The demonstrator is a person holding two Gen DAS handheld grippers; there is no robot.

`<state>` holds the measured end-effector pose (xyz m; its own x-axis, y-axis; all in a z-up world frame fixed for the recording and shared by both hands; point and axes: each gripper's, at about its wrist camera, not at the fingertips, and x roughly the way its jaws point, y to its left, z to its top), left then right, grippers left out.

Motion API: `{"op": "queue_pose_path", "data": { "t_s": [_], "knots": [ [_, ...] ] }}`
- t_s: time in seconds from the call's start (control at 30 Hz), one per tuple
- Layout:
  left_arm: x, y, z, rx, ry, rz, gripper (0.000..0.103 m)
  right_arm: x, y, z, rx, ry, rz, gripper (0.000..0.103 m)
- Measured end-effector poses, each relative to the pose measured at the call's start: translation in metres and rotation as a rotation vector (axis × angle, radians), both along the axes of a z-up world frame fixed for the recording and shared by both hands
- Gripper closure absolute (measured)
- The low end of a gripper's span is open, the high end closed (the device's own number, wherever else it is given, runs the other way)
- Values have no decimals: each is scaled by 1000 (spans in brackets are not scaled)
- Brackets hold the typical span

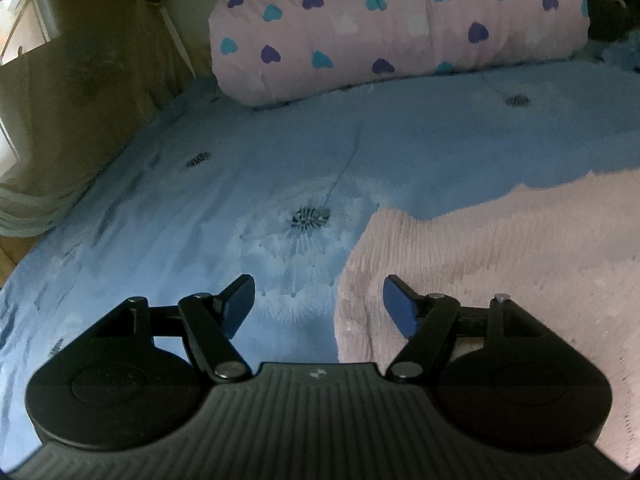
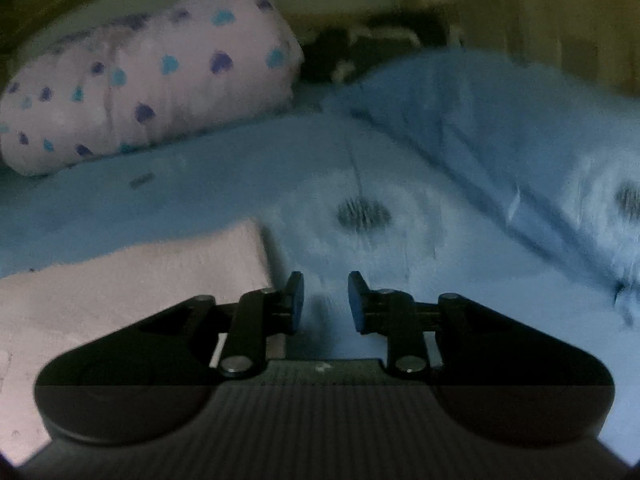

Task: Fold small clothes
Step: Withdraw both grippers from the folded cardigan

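Observation:
A pale pink fuzzy garment (image 1: 500, 264) lies flat on the blue bed sheet (image 1: 180, 240). In the left wrist view it fills the lower right, and my left gripper (image 1: 319, 304) stands open over its left edge, one finger above the sheet, the other above the pink cloth, nothing between them. In the right wrist view the same garment (image 2: 120, 300) lies at the lower left. My right gripper (image 2: 325, 300) hovers just right of its corner over the blue sheet (image 2: 400, 260), its jaws a narrow gap apart with nothing in them.
A rolled pink quilt with blue and purple hearts (image 1: 392, 24) (image 2: 152, 84) lies across the far side of the bed. A bunched blue cover (image 2: 520, 128) rises at the right. Brown wall or furniture (image 1: 80, 80) borders the bed's left edge.

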<state>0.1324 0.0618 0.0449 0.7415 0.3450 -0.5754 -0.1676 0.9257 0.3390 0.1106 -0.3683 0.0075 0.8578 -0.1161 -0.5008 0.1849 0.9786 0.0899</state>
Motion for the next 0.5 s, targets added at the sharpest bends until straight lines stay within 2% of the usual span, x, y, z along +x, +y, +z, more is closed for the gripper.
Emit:
{"op": "queue_pose_path", "data": {
  "t_s": [0.13, 0.23, 0.33, 0.4, 0.5],
  "knots": [
    [2, 8, -2, -35, 13, 32, 27, -7, 11, 13, 5, -66, 75, 76],
    [5, 17, -13, -30, 39, 51, 27, -1, 22, 5, -6, -2, 145, 76],
    [4, 24, -17, -61, 37, 53, 24, 7, 28, -18, -50, 92, 163, 75],
    [4, 28, -16, -85, 40, 58, 24, 5, 26, -20, -48, 72, 149, 67],
    [4, 30, -11, -120, 46, 61, 24, 3, 18, -12, 4, 88, 114, 62]
  ]
}}
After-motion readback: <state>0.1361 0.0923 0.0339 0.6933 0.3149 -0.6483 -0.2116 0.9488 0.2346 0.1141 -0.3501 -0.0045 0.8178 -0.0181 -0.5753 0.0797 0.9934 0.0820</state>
